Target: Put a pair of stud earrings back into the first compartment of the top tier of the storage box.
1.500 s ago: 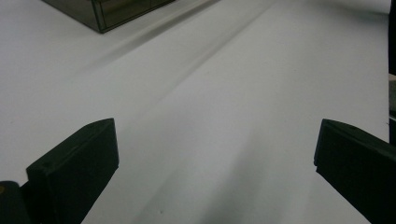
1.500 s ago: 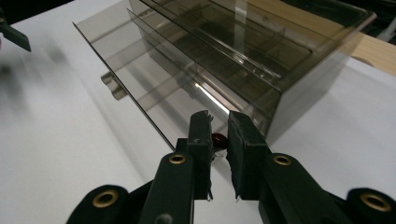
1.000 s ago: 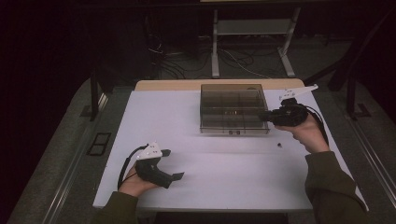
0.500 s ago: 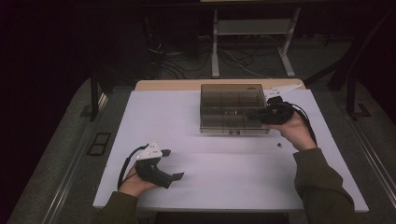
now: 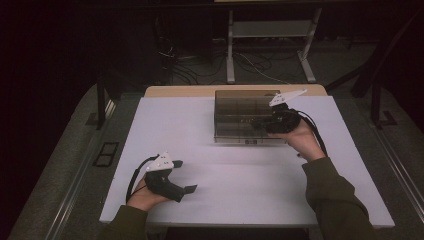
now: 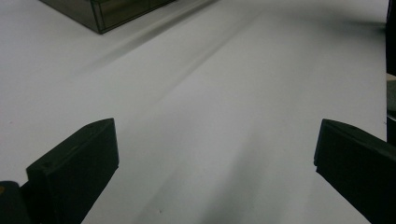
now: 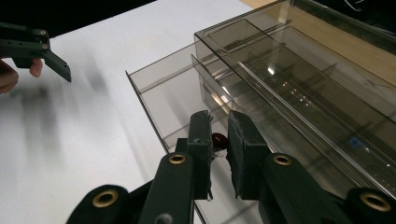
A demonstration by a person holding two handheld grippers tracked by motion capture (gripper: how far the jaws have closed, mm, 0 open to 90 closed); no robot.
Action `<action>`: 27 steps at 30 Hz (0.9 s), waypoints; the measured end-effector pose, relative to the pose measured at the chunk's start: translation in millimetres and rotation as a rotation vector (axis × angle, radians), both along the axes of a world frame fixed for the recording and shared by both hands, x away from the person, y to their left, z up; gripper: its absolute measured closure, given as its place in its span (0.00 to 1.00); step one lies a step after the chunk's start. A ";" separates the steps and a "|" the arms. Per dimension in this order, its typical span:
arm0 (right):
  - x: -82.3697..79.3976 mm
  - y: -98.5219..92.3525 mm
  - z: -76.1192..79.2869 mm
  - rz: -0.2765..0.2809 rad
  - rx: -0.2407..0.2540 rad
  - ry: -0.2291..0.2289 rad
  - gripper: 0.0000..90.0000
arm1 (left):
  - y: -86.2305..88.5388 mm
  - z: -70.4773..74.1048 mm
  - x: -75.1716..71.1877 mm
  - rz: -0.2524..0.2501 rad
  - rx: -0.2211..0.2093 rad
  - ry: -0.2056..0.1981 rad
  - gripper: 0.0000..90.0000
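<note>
Right gripper [image 7: 218, 140] is clamped on a small dark red bead [image 7: 218, 138], held over the open drawer [image 7: 159, 100] of the clear organiser box [image 5: 245, 117] near the surface's far edge. Left gripper [image 5: 186, 176] rests near the front-left corner, jaws apart, nothing between them. Best practice: lower the bead inside the drawer walls before letting go.

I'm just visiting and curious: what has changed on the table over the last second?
The right claw, shut on a small dark red thing, has moved further over the clear plastic organizer box, above its pulled-out drawer. The left claw stayed open in place above the white table; the box did not move.
</note>
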State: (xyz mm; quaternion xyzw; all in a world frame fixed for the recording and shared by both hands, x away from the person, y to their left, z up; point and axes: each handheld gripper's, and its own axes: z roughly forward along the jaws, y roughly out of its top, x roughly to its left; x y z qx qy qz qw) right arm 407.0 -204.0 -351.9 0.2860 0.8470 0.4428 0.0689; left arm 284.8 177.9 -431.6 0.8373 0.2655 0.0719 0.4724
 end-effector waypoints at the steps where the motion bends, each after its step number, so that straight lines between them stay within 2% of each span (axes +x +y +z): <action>1: 0.3 2.3 -0.6 0.002 -0.002 0.001 0.87 | -0.1 -0.2 0.0 0.000 -0.001 0.000 0.00; 5: 1.4 11.9 -4.2 0.006 -0.008 0.015 0.87 | -0.2 -0.2 -0.2 -0.002 -0.001 0.001 0.00; 14: 3.3 36.2 -11.0 0.032 -0.011 -0.001 0.87 | -0.5 -0.4 -0.5 -0.004 -0.002 0.003 0.00; 24: 5.3 55.5 -17.5 0.038 -0.016 0.013 0.87 | -1.1 -0.8 -0.7 -0.007 -0.001 0.005 0.00; 27: 4.9 57.0 -19.5 0.038 -0.022 0.016 0.81 | -1.0 -0.7 -1.0 -0.009 0.000 0.004 0.00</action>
